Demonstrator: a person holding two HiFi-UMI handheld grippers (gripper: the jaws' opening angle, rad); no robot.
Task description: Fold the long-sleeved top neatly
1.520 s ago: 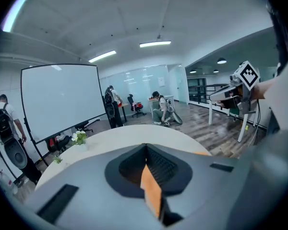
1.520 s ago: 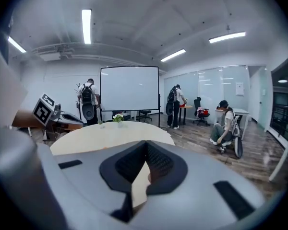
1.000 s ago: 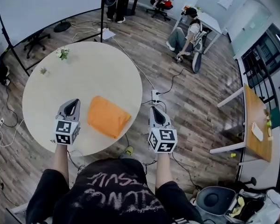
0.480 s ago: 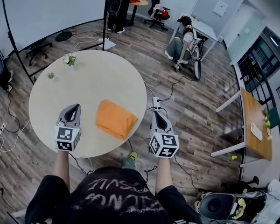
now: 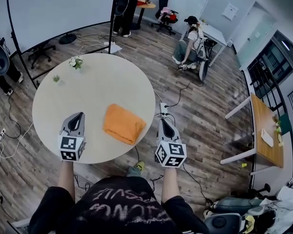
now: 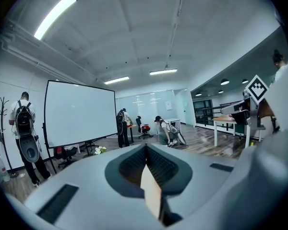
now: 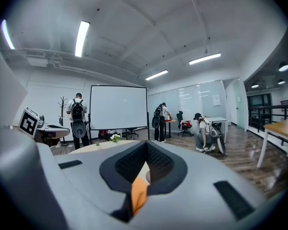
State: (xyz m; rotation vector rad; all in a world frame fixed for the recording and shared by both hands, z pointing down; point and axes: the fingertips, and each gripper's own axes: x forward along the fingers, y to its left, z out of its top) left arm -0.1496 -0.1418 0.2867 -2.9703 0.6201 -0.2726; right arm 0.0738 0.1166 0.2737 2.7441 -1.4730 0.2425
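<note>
The long-sleeved top (image 5: 123, 124) is orange and lies folded into a compact rectangle on the near right part of the round beige table (image 5: 88, 87). My left gripper (image 5: 77, 116) hovers over the table's near edge, to the left of the top, jaws shut and empty. My right gripper (image 5: 164, 122) is to the right of the top, just past the table's rim and over the floor, also shut and empty. In the left gripper view the left gripper (image 6: 146, 150) points level across the room. In the right gripper view a sliver of the orange top (image 7: 138, 195) shows below the right gripper (image 7: 146, 147).
A small flower pot (image 5: 76, 61) and a tiny plant (image 5: 55, 78) stand at the table's far left. A power strip (image 5: 162, 108) and cables lie on the wooden floor by the table's right side. A projection screen (image 5: 63, 9), office chairs and several people are farther back.
Both shut grippers have drifted slightly toward the table's near edge and away from the far side. The folded top has stayed where it lies.
</note>
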